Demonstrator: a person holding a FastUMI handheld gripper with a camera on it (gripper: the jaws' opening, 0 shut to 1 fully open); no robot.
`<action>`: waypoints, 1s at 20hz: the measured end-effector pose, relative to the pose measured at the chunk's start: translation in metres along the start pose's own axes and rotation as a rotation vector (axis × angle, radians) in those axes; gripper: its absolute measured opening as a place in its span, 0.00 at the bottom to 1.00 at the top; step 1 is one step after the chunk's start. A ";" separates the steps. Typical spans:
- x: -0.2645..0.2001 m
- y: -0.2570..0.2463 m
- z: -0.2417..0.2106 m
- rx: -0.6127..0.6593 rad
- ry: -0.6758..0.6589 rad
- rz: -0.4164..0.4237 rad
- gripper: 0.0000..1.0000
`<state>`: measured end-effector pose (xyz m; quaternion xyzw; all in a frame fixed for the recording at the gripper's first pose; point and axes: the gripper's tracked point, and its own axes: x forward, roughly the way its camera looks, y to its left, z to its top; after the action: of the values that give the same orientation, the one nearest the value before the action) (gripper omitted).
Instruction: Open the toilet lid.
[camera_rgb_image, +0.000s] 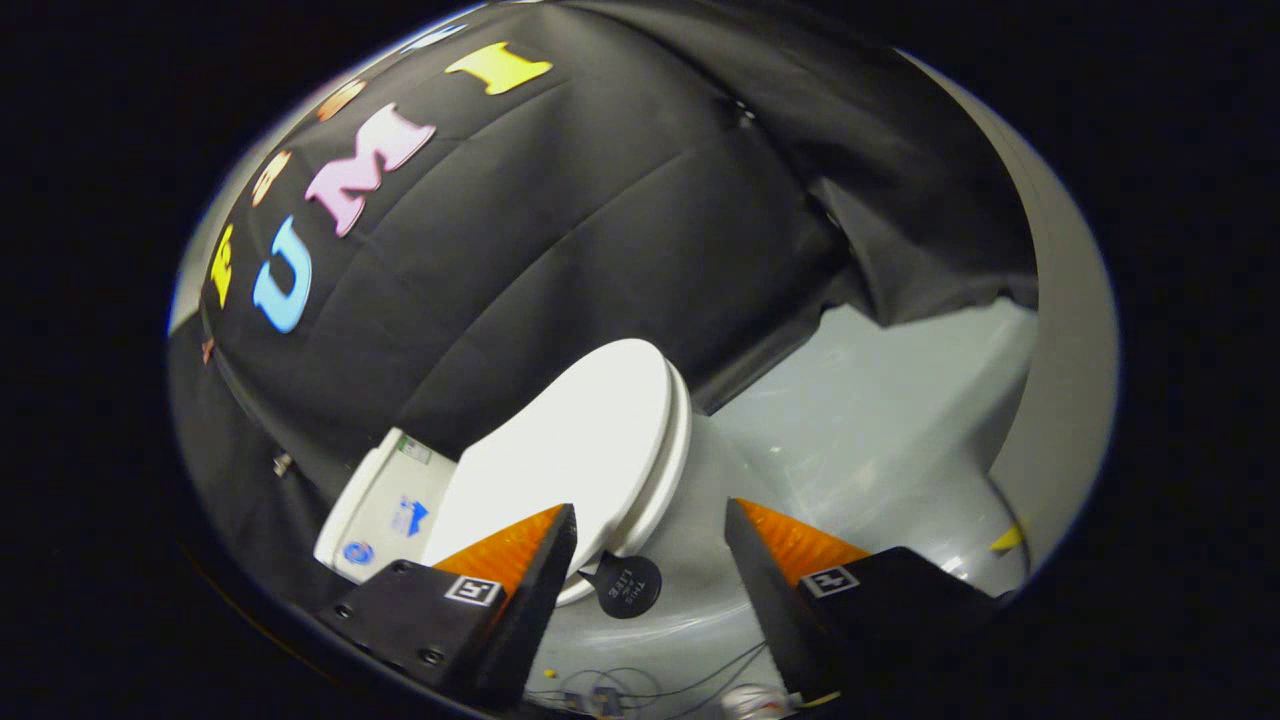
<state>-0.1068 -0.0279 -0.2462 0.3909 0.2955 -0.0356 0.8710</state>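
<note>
The white toilet lid (575, 440) lies shut on the seat of a white toilet, whose cistern (385, 505) stands against the black cloth wall. The whole view is tilted. My gripper (650, 520) is open, its two fingers spread wide with nothing between them. The left finger's tip (545, 540) overlaps the near edge of the lid; the right finger (775, 550) hangs over the grey floor beside the bowl. Whether the left finger touches the lid I cannot tell.
A small round black tag (625, 585) sits just ahead of the fingers by the lid's rim. The grey floor (870, 420) stretches beyond the right finger. Thin wires (650, 685) lie on the floor below the fingers. A yellow mark (1005, 540) is on the floor.
</note>
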 end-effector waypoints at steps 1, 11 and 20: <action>0.001 -0.003 -0.006 0.061 0.016 0.013 0.68; 0.011 0.009 -0.055 0.269 0.153 0.130 0.25; 0.001 0.009 -0.045 0.399 0.148 0.149 0.05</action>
<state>-0.1248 0.0101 -0.2641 0.5779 0.3162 -0.0003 0.7523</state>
